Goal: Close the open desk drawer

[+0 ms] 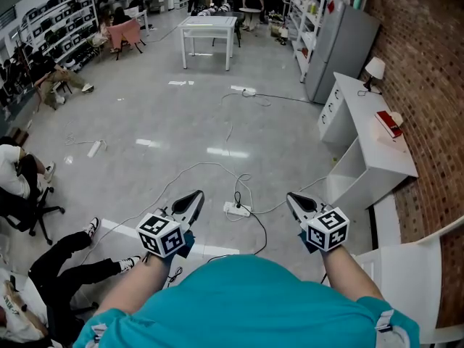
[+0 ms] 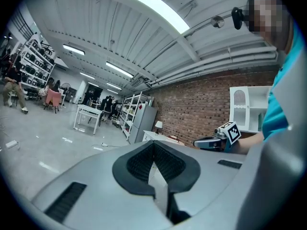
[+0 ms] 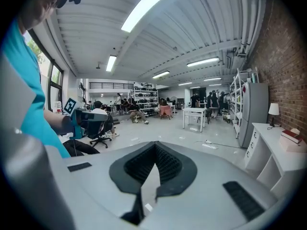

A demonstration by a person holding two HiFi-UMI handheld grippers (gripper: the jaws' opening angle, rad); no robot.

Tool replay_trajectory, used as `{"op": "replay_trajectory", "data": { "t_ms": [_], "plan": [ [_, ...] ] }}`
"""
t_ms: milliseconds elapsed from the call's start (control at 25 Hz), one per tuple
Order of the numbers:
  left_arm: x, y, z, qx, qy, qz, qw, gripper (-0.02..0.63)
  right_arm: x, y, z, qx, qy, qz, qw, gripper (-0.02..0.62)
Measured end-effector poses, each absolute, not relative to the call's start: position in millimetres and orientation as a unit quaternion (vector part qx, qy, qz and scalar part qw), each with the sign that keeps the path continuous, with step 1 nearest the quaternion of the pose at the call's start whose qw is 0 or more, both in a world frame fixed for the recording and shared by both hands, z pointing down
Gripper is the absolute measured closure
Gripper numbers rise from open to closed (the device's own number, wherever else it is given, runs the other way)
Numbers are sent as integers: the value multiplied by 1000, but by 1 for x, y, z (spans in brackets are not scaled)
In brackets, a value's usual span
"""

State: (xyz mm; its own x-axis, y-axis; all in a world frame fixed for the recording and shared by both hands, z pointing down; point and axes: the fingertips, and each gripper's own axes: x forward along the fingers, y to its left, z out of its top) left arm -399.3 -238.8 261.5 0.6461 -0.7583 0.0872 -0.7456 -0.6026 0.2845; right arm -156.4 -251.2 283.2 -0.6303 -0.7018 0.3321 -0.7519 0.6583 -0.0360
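Black ribbed pads [image 2: 165, 164] of your left gripper [image 2: 154, 145] are pressed together with nothing between them. The right gripper [image 3: 155, 146] is clenched and empty in the same way. In the head view, the left gripper [image 1: 194, 196] and right gripper [image 1: 293, 198] hang side by side in front of you, over bare floor and a white power strip [image 1: 237, 209]. Neither touches anything.

The white table [image 1: 377, 147] stands well apart, ahead and to your right, against the brick wall [image 1: 428, 71]. Its drawers [image 1: 330, 109] are stacked at the far end, beyond an open cubby. From here I cannot tell which drawer stands out.

The table's long axis runs along the wall, away from you. The drawer fronts [image 3: 253, 148] face out into the room, so a drawer's travel probably runs across that axis, toward the brick.

Expect a light, stiff box on runners, with a smooth painted front that could let the jaws skid. No grasp should be needed. Keep the jaws closed and press flat on the middle of the front, beside the knob, because an off-centre push may rack it. Push gently, since a lamp [image 1: 375, 69] and a red book [image 1: 388, 122] sit on top.
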Motion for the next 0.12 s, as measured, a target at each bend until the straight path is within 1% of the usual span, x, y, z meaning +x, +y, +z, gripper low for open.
{"op": "replay_trajectory", "data": {
  "t_ms": [120],
  "plan": [
    [-399,-237,260,896,-418,-21,149,594,-158,-250,281,405,-899,84,146,575]
  ]
}}
